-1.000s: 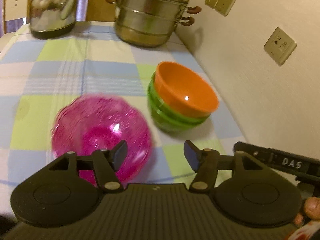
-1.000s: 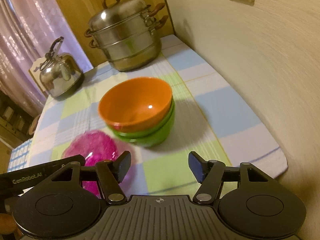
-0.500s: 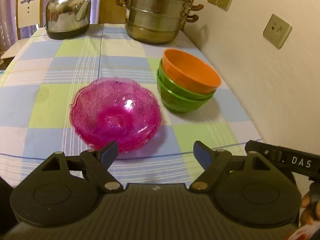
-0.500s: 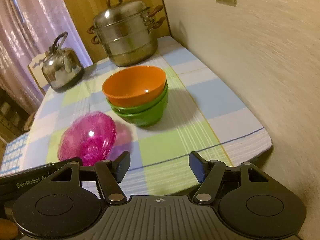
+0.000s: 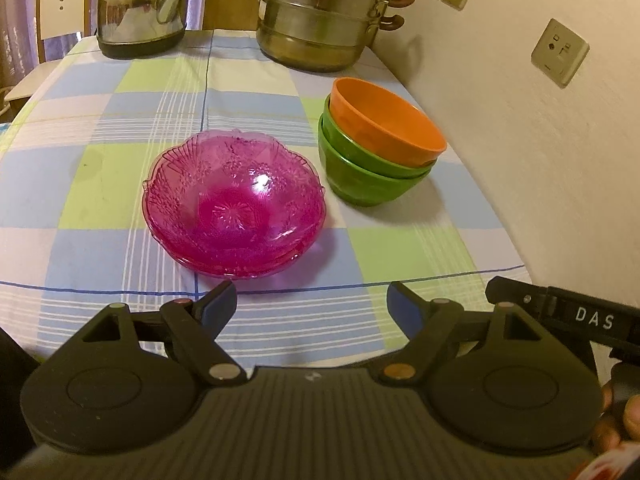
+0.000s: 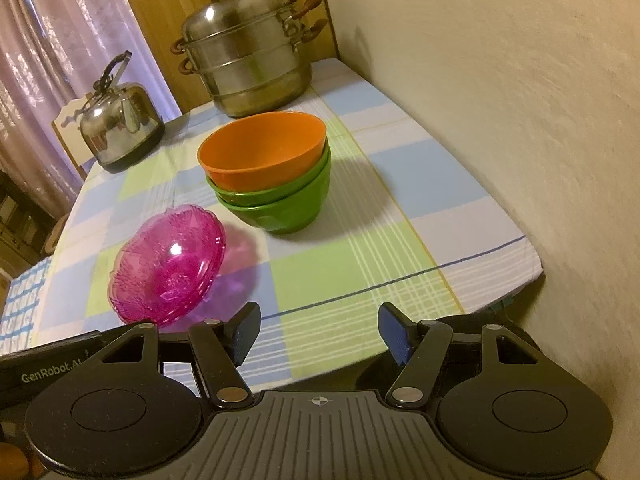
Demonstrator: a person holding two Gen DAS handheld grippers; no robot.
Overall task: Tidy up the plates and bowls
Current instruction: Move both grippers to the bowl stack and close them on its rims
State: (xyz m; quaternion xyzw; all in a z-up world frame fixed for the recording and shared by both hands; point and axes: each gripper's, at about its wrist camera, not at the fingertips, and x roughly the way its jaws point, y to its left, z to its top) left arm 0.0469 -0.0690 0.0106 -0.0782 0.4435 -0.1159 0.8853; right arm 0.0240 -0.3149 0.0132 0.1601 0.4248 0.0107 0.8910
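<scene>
A stack of pink glass dishes (image 5: 234, 204) sits on the checked tablecloth, just beyond my left gripper (image 5: 314, 304), whose jaws stand wide open with nothing between them. To its right an orange bowl (image 5: 384, 124) nests in two green bowls (image 5: 360, 176). In the right wrist view the pink dishes (image 6: 168, 264) lie at the lower left, while the orange bowl (image 6: 260, 152) and green bowls (image 6: 280, 204) are in the middle. My right gripper (image 6: 320, 330) hangs open and empty over the table's front edge.
A steel steamer pot (image 5: 320, 12) and a kettle (image 5: 140, 8) stand at the back of the table. The wall (image 5: 540, 160) runs close along the right side. A chair (image 5: 60, 4) stands at the far left corner.
Both grippers have drawn back toward the table's front edge, so the bowls look farther off. The left jaws have widened and no longer overlap the pink dishes.
</scene>
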